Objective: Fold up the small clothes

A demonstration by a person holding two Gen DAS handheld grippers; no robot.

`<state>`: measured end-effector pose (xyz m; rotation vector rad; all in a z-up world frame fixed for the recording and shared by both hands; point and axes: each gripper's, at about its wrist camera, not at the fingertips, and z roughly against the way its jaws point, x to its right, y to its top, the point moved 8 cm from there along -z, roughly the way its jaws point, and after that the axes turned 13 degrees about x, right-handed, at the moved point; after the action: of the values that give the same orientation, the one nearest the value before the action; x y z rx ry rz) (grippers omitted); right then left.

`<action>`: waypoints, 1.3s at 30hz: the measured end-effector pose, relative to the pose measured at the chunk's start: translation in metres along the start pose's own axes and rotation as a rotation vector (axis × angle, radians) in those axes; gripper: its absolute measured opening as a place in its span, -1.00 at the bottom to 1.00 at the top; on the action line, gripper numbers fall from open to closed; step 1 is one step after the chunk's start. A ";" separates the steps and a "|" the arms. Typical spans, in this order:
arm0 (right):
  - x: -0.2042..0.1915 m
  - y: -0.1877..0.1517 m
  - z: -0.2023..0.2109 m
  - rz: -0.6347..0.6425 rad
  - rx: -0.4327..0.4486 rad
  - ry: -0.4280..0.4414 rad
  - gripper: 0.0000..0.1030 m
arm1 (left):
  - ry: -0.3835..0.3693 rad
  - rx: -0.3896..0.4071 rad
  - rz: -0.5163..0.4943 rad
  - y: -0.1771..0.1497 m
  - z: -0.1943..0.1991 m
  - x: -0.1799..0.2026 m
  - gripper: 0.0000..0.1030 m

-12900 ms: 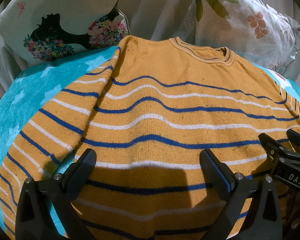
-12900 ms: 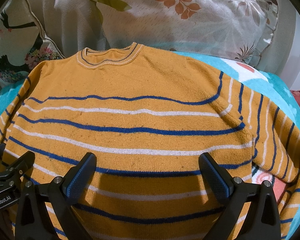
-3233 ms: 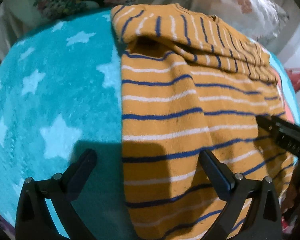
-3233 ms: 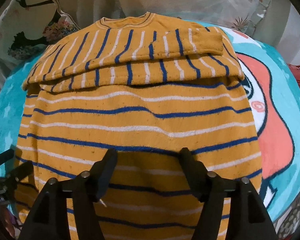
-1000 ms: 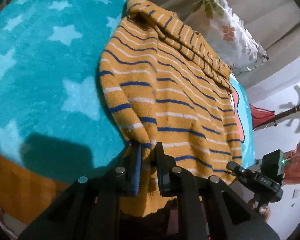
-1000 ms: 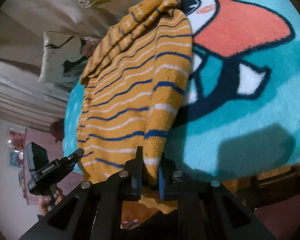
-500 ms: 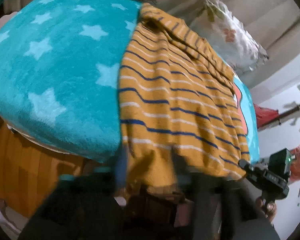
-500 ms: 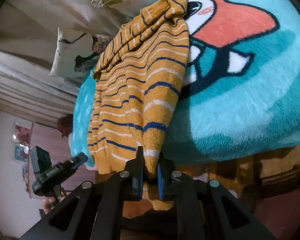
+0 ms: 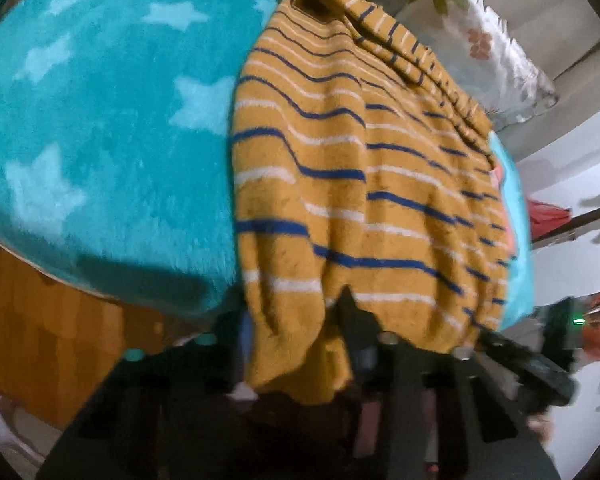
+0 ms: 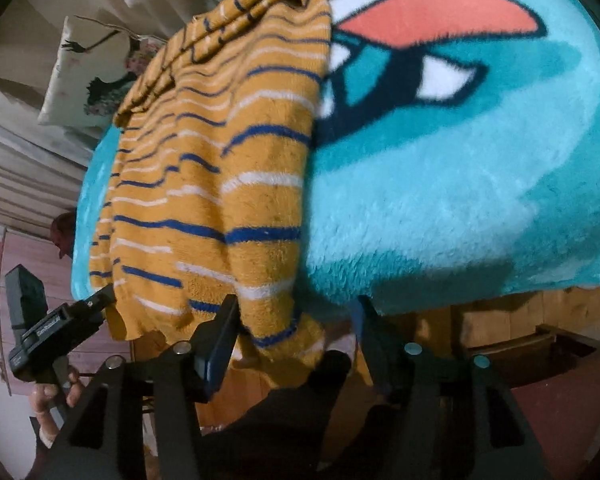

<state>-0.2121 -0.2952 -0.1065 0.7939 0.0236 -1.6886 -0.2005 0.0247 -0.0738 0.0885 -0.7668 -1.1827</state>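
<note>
**Hem let go on the right, regrip on the left**

Sweater (image 10: 220,184) hem is hanging over the near edge of the bed (image 10: 480,184), and here's the change: a second ago both of my grippers were clamped tight on the two bottom corners. Now the right gripper (image 10: 296,320) has just been opening, fingers spread with the hem corner drooping loose between them, not pressed. The left gripper (image 9: 292,320) sprang open and has been closing again; its fingers look narrowed around a bunch of hem, though blur keeps me from saying whether they truly pinch it.

My read: the pull towards the edge is done, and I'm regripping for the fold of the bottom up towards the collar.

Orientation: the sweater lies on the turquoise blanket (image 9: 100,140), long axis running from me away to the pillows (image 9: 496,52). Collar end points at the pillows, sleeves already folded across the chest, hem towards me.
</note>
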 end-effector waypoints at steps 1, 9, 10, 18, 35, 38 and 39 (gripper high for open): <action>-0.001 -0.002 -0.003 -0.007 -0.011 0.015 -0.11 | -0.013 -0.001 0.011 0.000 0.003 0.000 -0.71; -0.032 0.013 0.039 -0.021 0.011 0.190 -0.68 | -0.072 0.079 0.021 0.023 0.050 0.034 -0.80; -0.036 0.017 0.045 -0.019 0.018 0.203 -0.68 | -0.080 0.093 0.021 0.029 0.056 0.039 -0.80; -0.081 0.106 0.064 -0.005 0.118 0.296 -0.68 | -0.190 0.171 0.059 0.124 0.050 0.065 -0.80; -0.047 0.387 -0.096 -0.164 0.288 -0.057 0.16 | -0.079 0.171 -0.022 0.358 -0.145 0.072 -0.03; -0.047 0.391 -0.078 -0.145 0.324 -0.069 0.17 | -0.088 0.181 -0.071 0.355 -0.135 0.073 0.20; -0.052 0.389 -0.073 -0.096 0.325 -0.091 0.17 | -0.094 0.172 -0.091 0.352 -0.133 0.075 0.22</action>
<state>0.1656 -0.3327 0.0169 0.9676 -0.2866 -1.8437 0.1691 0.0611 0.0201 0.2130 -0.9550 -1.2119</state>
